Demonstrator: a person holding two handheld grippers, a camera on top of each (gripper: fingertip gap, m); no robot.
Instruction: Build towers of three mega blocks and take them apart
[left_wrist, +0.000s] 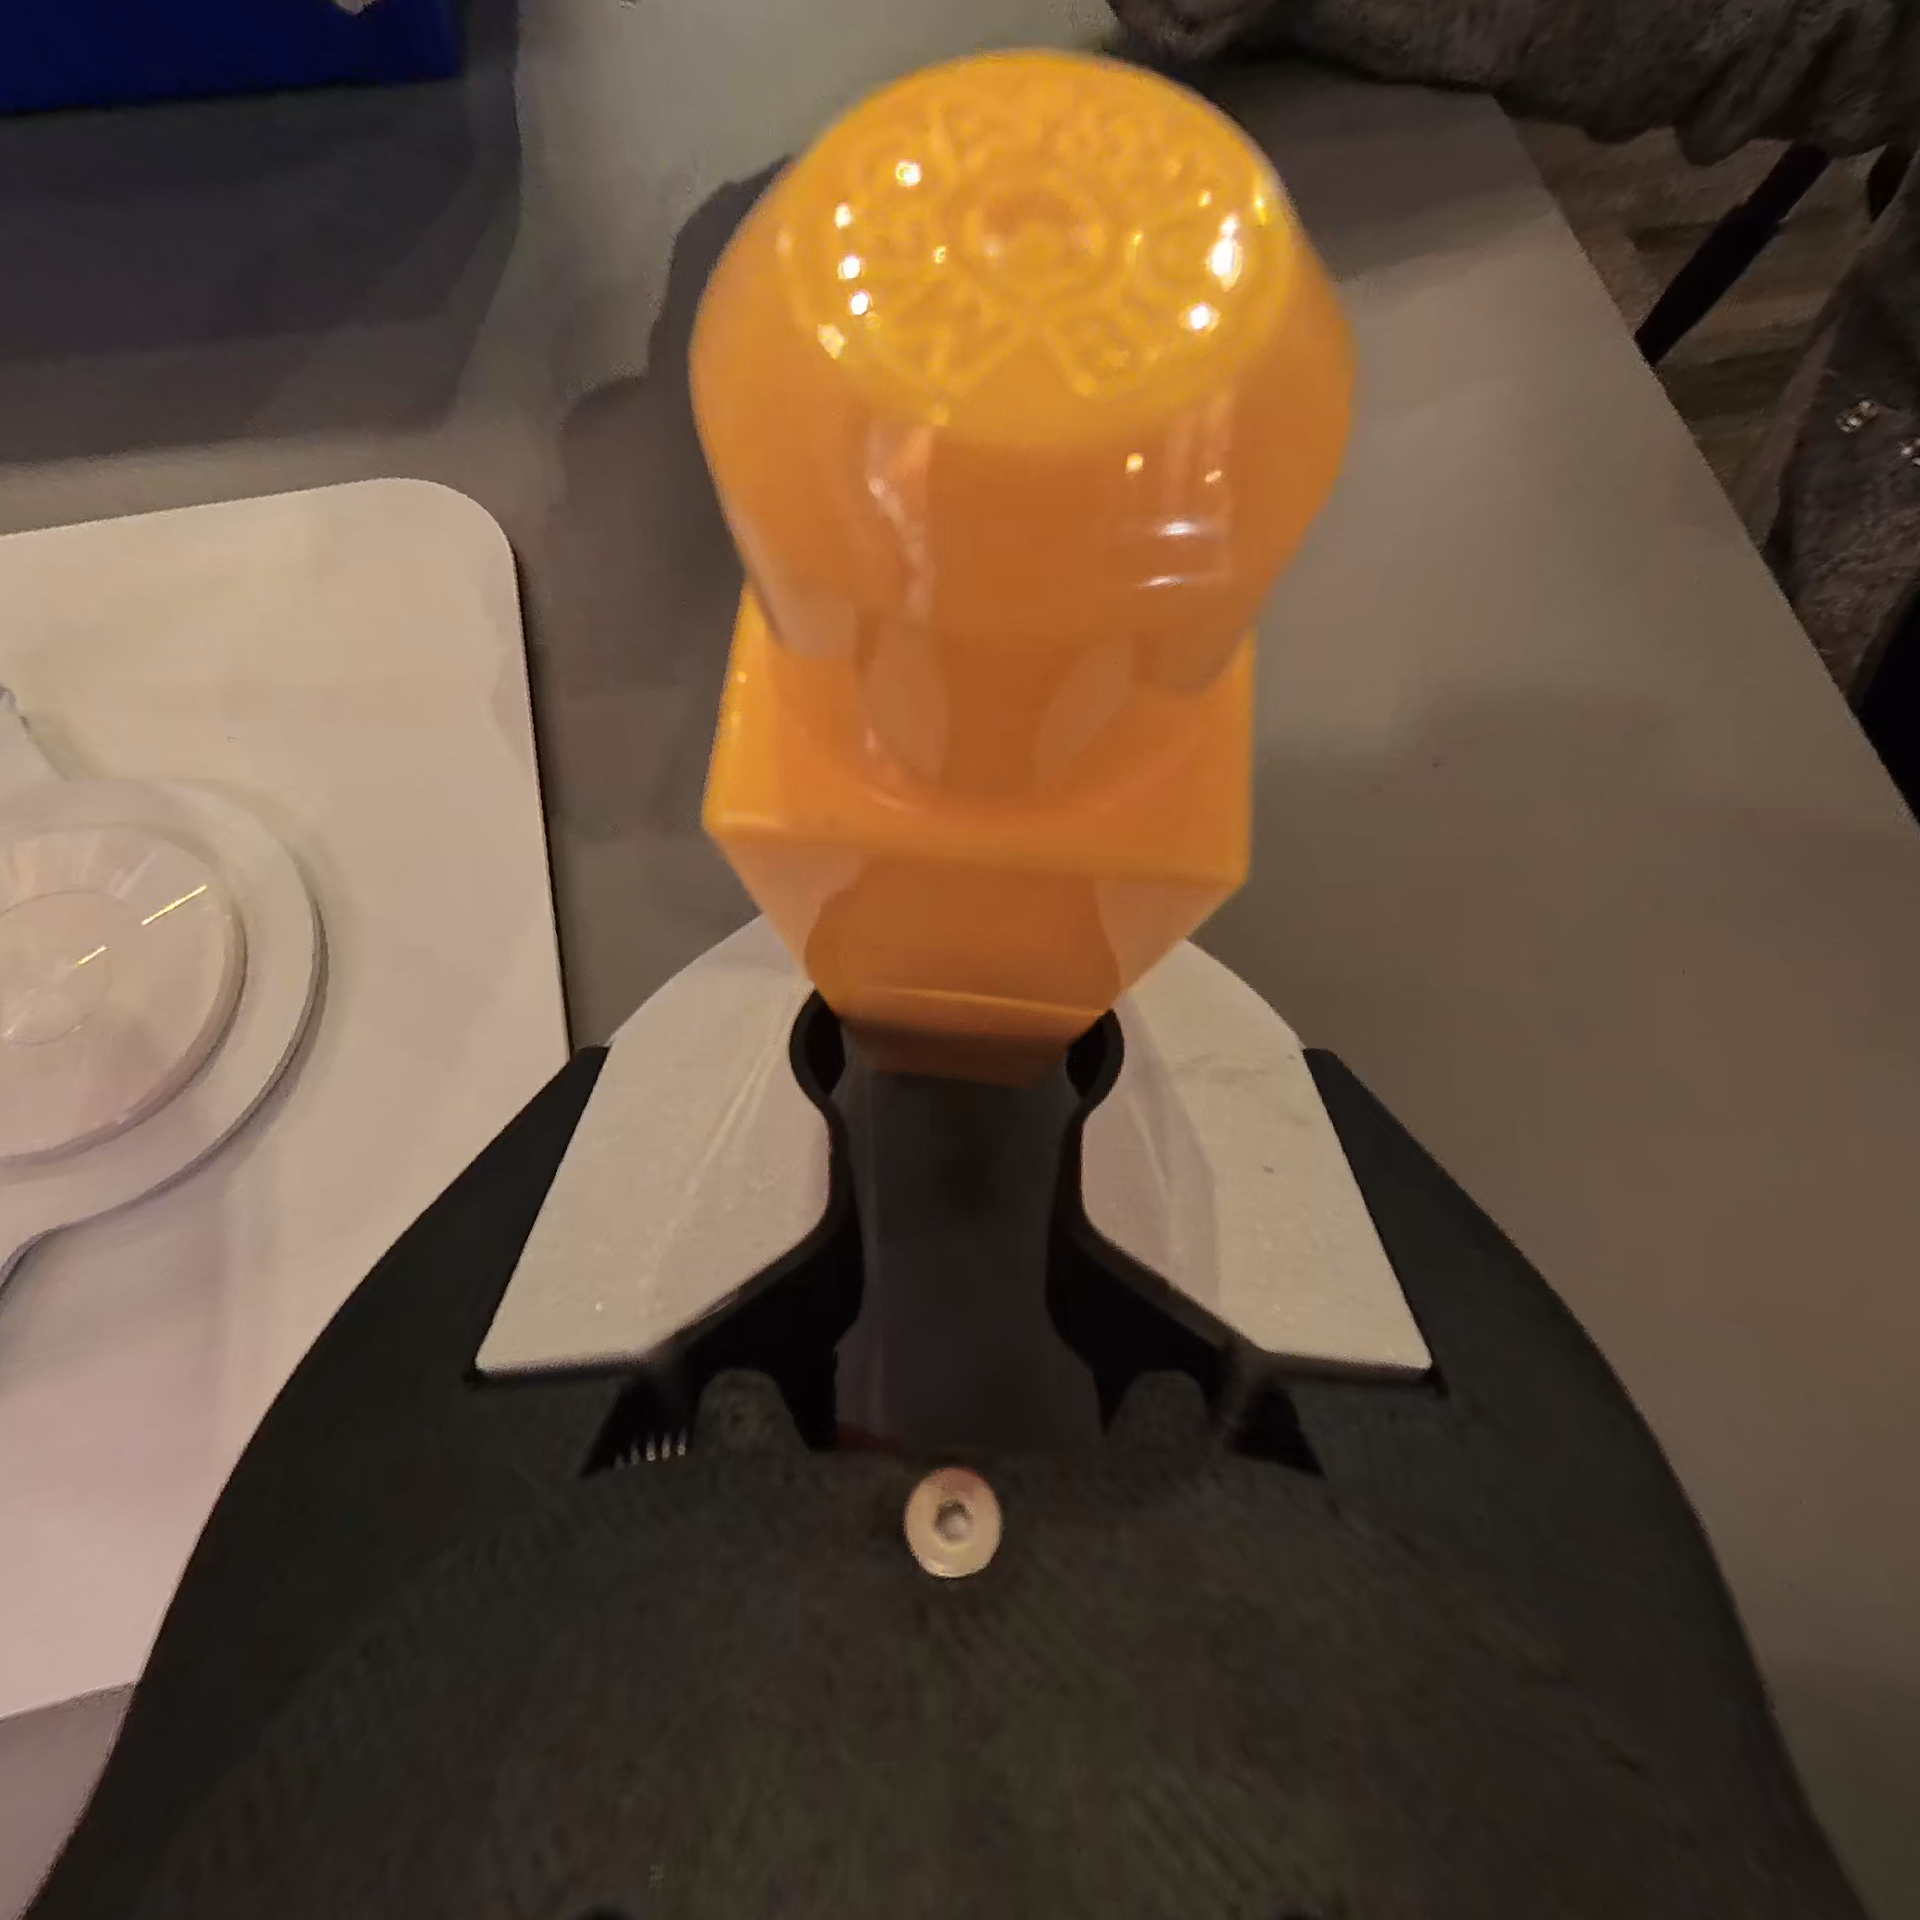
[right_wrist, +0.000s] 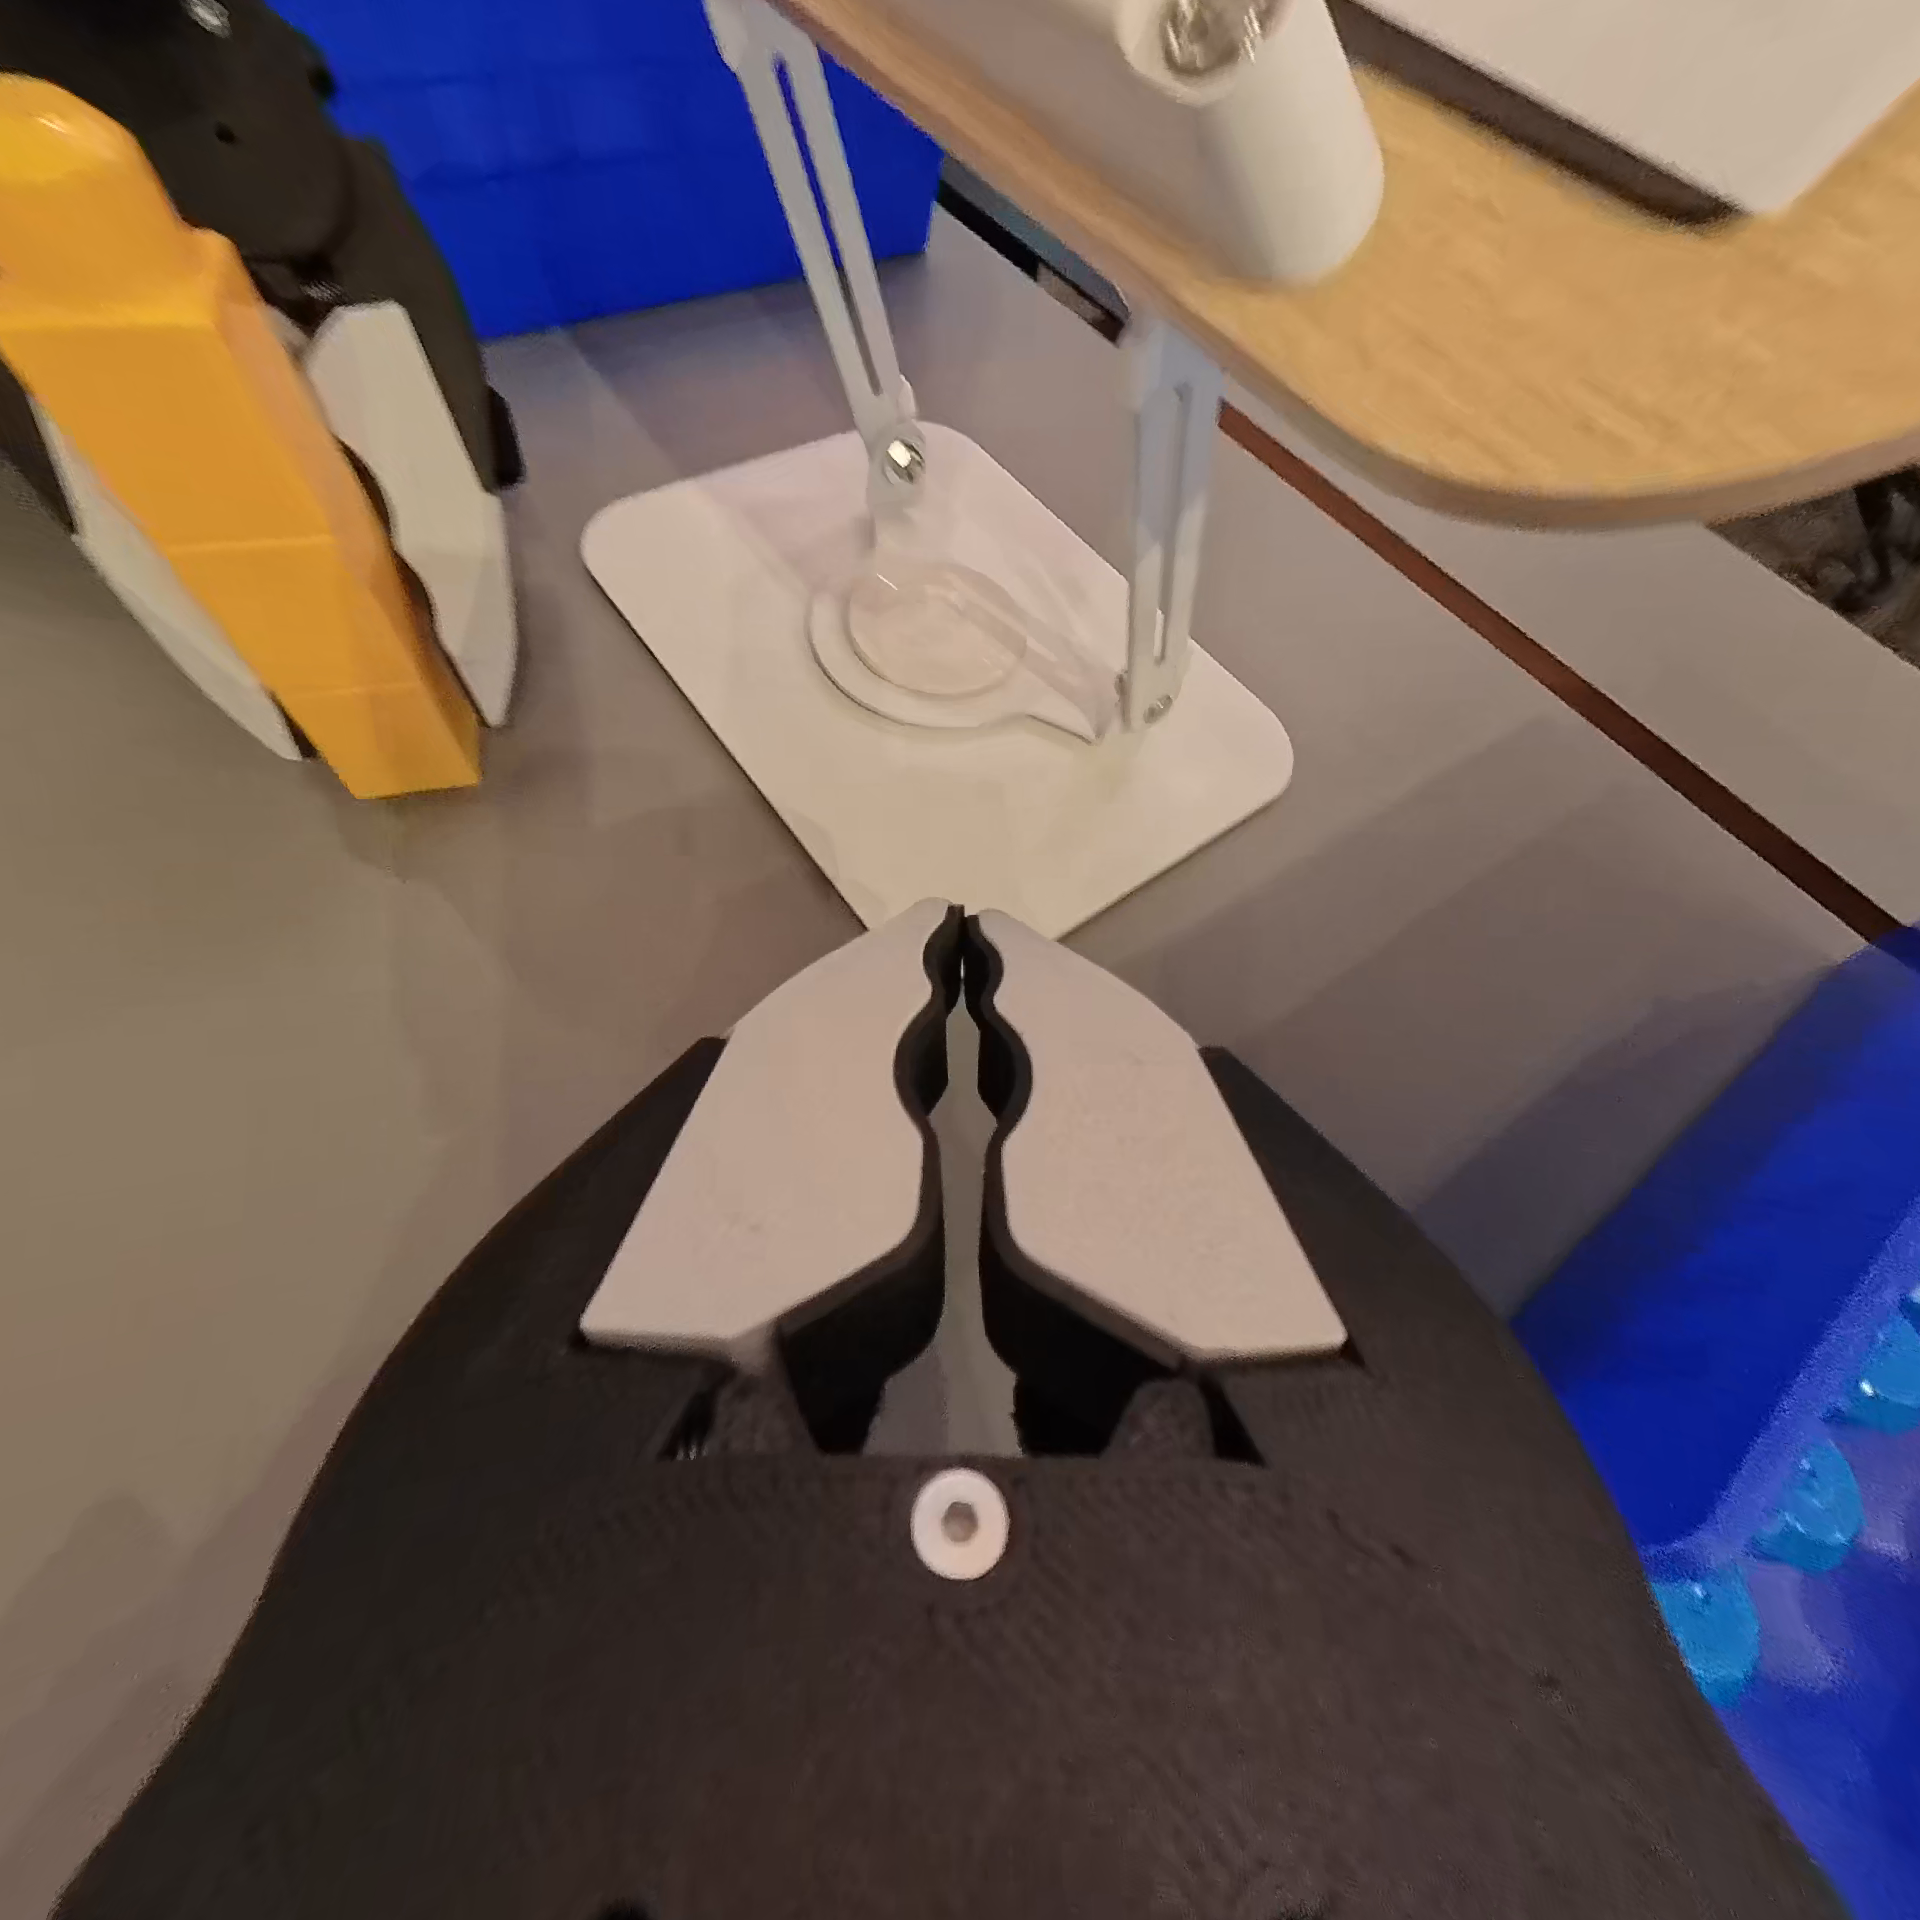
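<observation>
An orange tower of stacked mega blocks (left_wrist: 997, 582) stands up between my left gripper's (left_wrist: 961, 987) white fingers (left_wrist: 696, 1164), its round top stud toward the camera. The right wrist view shows the same tower (right_wrist: 239, 499) tilted, with the left gripper's (right_wrist: 384, 727) two white fingers pressed on its sides and its lower end close to the grey table (right_wrist: 312, 1039). My right gripper (right_wrist: 961, 920) is shut with nothing between its pads and hovers over the table in front of the white stand base.
A white stand base (right_wrist: 1195, 790) with a clear disc (right_wrist: 935, 634) and thin white legs lies ahead; it also shows in the left wrist view (left_wrist: 312, 727). A wooden board (right_wrist: 1455, 343) hangs above. Blue bins (right_wrist: 623, 156) stand behind, and a blue studded piece (right_wrist: 1766, 1455) lies at right. There is about 15 cm between the tips of the two grippers.
</observation>
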